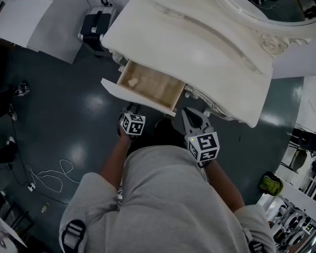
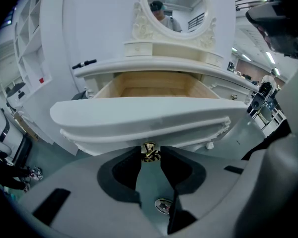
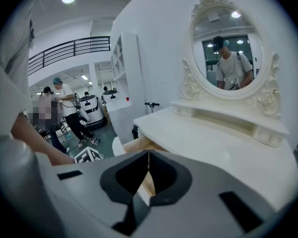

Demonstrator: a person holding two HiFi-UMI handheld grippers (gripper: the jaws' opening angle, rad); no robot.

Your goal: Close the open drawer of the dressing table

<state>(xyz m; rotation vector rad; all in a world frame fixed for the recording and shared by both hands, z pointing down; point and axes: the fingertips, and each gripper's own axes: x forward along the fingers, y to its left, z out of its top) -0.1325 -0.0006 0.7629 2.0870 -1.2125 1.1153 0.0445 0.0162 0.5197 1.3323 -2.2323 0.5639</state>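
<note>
Grey shirt (image 1: 163,204) of the person fills the bottom of the head view, 2 forearms reaching forward from it. Left gripper (image 2: 149,155) is low at the drawer front (image 2: 149,114), its 2 jaws clamped on the small gold knob (image 2: 149,150) that hangs under the middle of the white front panel. Knob sits right between the jaw tips, touching both. Marker cube (image 1: 132,124) of this gripper shows just below the drawer's front edge in the head view.

Drawer (image 1: 150,86) is pulled well out of the white dressing table (image 1: 200,51), on the table's left part. Its light wood inside is exposed, with the curved white front panel nearest the person. It looks level, not tilted.

Right gripper (image 3: 149,156) is clenched with nothing in it, its jaws meeting in a thin line. It is held up beside the drawer's right corner, close to the table's front edge, touching neither as far as I can tell. Its marker cube (image 1: 205,145) is near the person's waist.

Oval mirror (image 3: 228,48) in a carved white frame stands at the back of the tabletop and reflects a person in a cap. White cable (image 1: 50,177) lies looped on the dark floor (image 1: 68,115) at left. Black-and-white machine (image 1: 95,28) stands past the table's left end. 2 people stand in the background of the right gripper view, well apart from the table.
</note>
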